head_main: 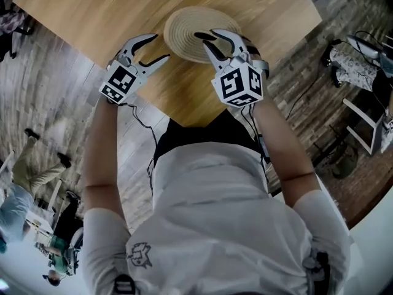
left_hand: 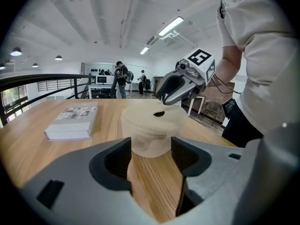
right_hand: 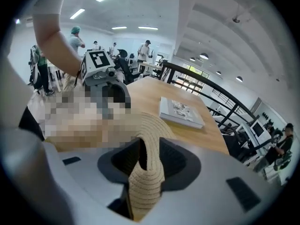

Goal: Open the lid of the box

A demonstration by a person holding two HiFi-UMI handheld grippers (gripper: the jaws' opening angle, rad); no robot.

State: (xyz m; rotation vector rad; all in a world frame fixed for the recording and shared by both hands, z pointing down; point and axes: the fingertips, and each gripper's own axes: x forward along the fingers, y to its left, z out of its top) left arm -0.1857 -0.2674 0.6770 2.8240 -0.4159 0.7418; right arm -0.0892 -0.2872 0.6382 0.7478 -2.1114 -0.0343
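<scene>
A round woven straw box [head_main: 191, 28] with its lid on stands on the wooden table [head_main: 264, 8]. My right gripper [head_main: 210, 45] reaches over the near right of the lid. In the right gripper view the lid's rim [right_hand: 147, 172] stands between the two jaws of my right gripper [right_hand: 149, 154], with a dark gap beside it, so the pads do not press on it. My left gripper [head_main: 159, 47] is open just left of the box. In the left gripper view the box [left_hand: 150, 130] sits a short way beyond my left gripper [left_hand: 151, 156], with nothing between its jaws.
A closed book [left_hand: 72, 121] lies flat on the table beyond the box, also seen as the book [right_hand: 180, 111] in the right gripper view. The table's near edge [head_main: 184, 118] is close to the person's body. A railing [right_hand: 211, 95] runs behind the table, and people stand farther off.
</scene>
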